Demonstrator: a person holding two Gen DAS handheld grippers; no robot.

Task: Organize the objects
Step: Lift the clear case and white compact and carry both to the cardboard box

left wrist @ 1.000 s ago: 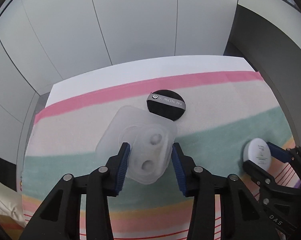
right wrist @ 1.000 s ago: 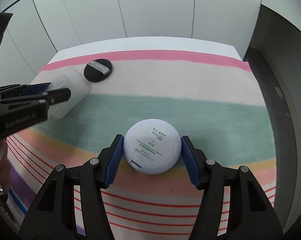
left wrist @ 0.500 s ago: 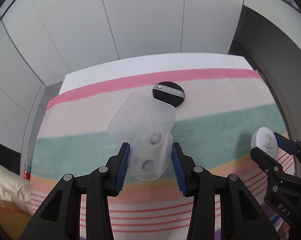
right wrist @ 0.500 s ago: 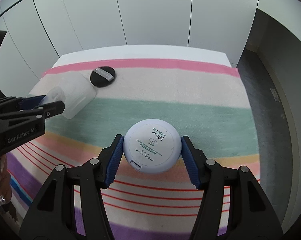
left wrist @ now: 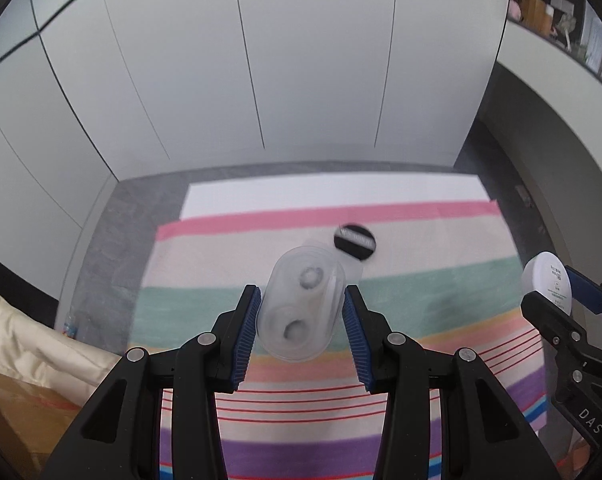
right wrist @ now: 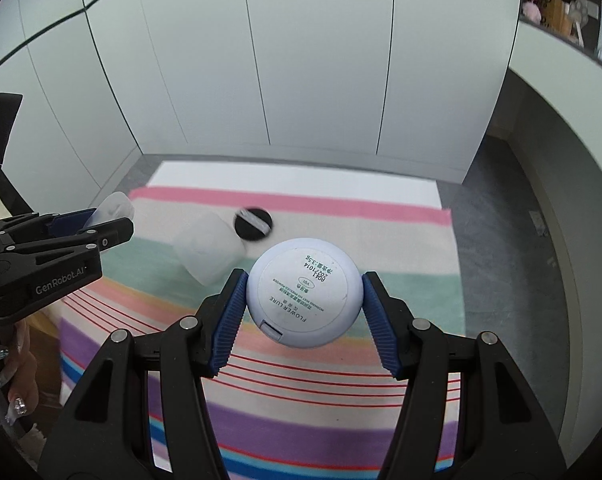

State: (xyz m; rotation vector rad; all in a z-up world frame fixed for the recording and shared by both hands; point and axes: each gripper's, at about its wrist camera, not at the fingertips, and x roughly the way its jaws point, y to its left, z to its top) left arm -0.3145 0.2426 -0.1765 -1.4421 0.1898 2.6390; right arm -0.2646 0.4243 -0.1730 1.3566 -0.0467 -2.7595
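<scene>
Blurry round black powder puff mid-frame, words unreadable. Left gripper clamped on clear oval plastic insert, mid-frame. Right gripper clamped on round white compact. Frosted clear tray flat on striped cloth. White panel wall up top.

Bright, even indoor light, soft shadows; fisheye-bent edges, dark corners, motion blur midframe.

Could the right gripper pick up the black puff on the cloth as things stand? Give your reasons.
Probably not yet. The right gripper is shut on the white compact, so it has no free grip. The black puff itself lies uncovered on the striped cloth.
</scene>
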